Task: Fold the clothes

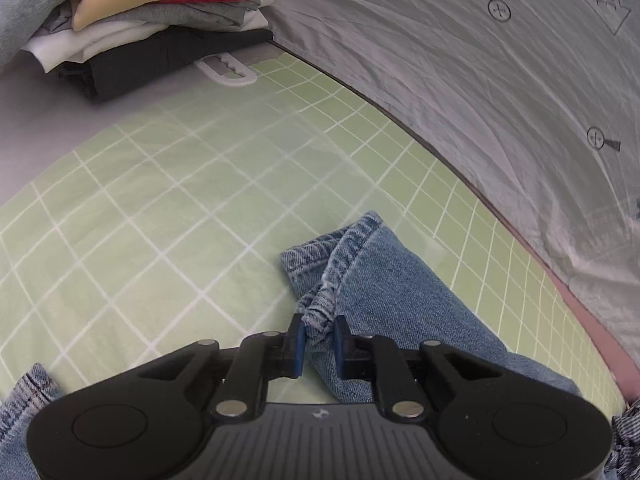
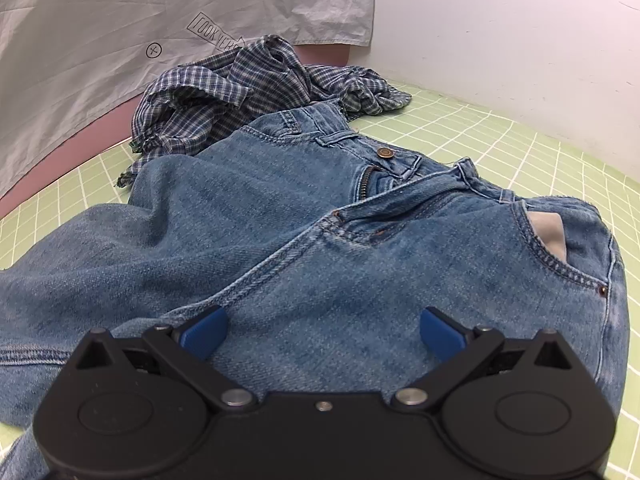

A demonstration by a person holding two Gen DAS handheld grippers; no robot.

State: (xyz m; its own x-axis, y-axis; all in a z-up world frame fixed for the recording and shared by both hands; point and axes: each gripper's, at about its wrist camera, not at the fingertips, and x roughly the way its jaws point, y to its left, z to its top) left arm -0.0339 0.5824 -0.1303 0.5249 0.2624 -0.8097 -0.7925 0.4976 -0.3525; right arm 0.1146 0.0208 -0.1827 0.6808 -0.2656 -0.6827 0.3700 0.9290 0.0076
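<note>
One pair of blue denim jeans (image 2: pixel 280 248) lies spread on the pale green sheet with a white grid (image 1: pixel 168 200). Its waistband, brass button and open zip lie toward the far side in the right wrist view, and a leg reaches across toward the left gripper. In the left wrist view the hem end of that blue denim leg (image 1: pixel 344 264) lies crumpled, and the left gripper (image 1: pixel 319 346) has its blue pads nearly together with a bunched fold of the hem between them; it looks like a pinch on the cloth. The right gripper (image 2: pixel 323 334) hovers over the thigh area with its blue pads spread wide and nothing between them.

The step in hand seems to be catching the leg's end so that it can be carried over toward the waist. To do it well, the pinch should take both layers of the hem, not just the ridge of one seam, or the leg will slip out as it lifts. The spread tongs would serve best by pressing the denim flat near the hip, so that the body of the jeans does not drag along.

A crumpled blue-and-white checked shirt (image 2: pixel 240 92) lies just beyond the waistband, touching it, and could be pulled along. A stack of folded clothes (image 1: pixel 152 28) sits well apart, at the far left corner of the sheet, beside a grey printed cloth (image 1: pixel 460 80) hanging at the back.
</note>
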